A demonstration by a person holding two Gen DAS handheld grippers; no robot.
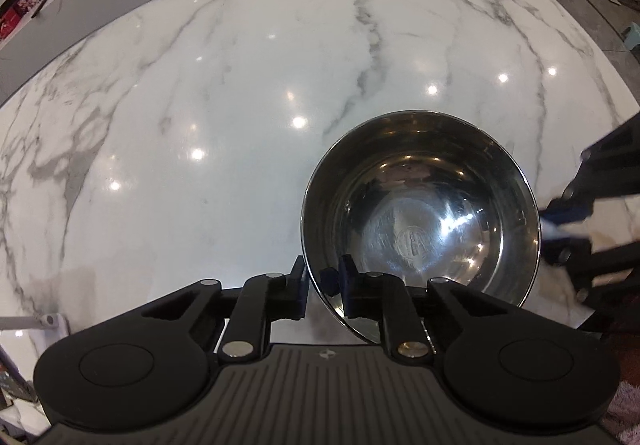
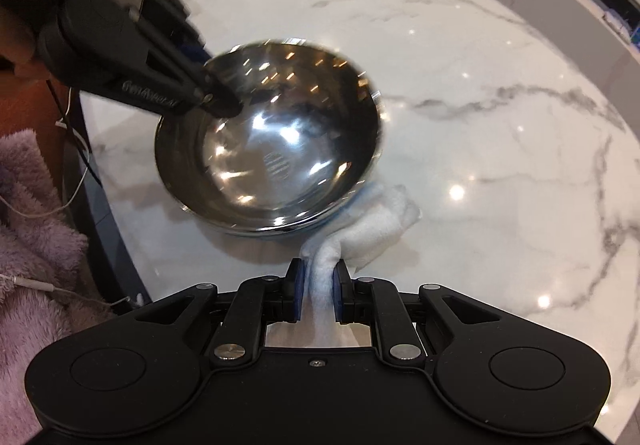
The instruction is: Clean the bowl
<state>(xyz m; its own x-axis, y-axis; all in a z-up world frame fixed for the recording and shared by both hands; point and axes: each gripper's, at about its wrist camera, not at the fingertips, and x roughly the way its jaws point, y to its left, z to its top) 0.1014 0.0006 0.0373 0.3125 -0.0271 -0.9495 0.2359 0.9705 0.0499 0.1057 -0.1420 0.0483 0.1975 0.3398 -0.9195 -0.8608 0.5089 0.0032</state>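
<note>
Gripping the bowl [image 1: 420,205] rim, the left gripper [image 1: 323,285] should hold firm while the right gripper [image 2: 318,277], clamped on the cloth [image 2: 360,221], wipes just ahead.

Polished steel bowl [image 1: 420,205], glossy marble table [image 1: 240,85]

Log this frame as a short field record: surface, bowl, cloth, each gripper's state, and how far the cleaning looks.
surface: white marble table
bowl: steel bowl, upright, inside looks empty and shiny
cloth: white cloth, bunched, lying against the bowl's outer wall, not inside it
left gripper: shut on the bowl's near rim, one finger inside, one outside
right gripper: shut on the cloth's near end
progress: cloth not inside the bowl at this moment; whether wiping is done cannot be told
</note>
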